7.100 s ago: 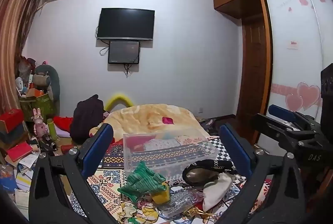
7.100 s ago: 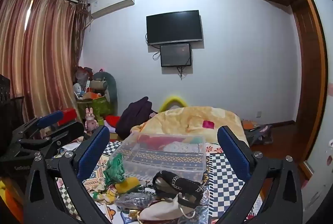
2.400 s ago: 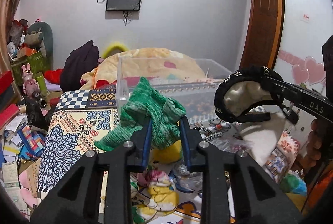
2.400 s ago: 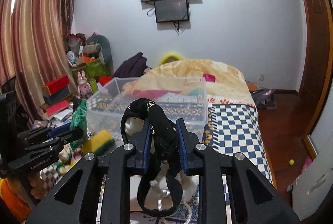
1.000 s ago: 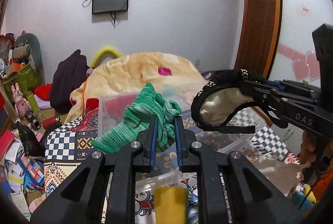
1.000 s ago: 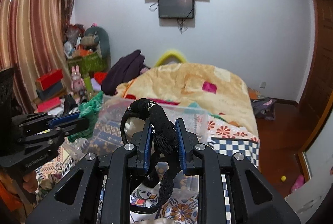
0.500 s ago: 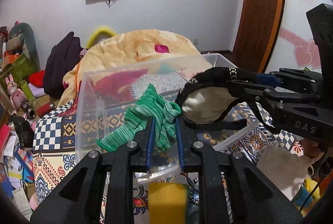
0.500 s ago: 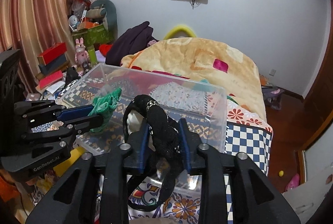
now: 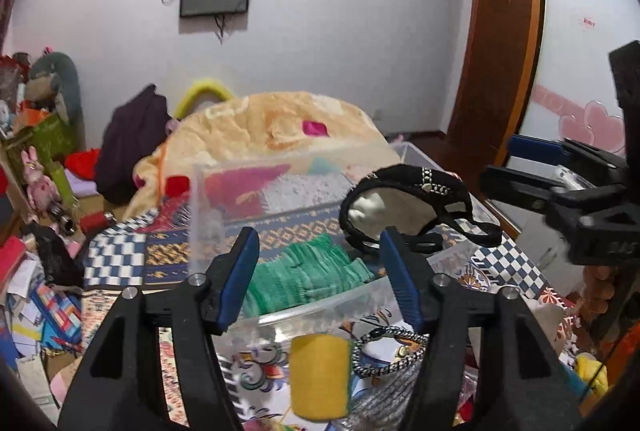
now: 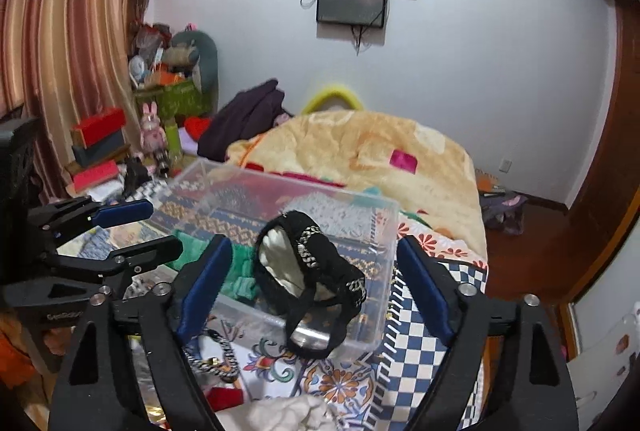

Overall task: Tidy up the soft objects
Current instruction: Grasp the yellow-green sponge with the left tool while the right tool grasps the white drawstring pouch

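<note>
Patterned bedspread (image 9: 120,259), clear bin (image 10: 384,231) holding green knit (image 9: 308,279) and black bag (image 10: 312,271), both grippers' jaws spread empty

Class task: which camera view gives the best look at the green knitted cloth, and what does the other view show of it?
The left wrist view: the green knitted cloth lies almost wholly visible in the clear plastic storage box, between the open fingers. In the right wrist view, the cloth is partly hidden behind a finger and the black trimmed bag.

left gripper (image 9: 320,271) fingers apart | green knit (image 9: 308,277) in clear bin (image 9: 320,305)
</note>
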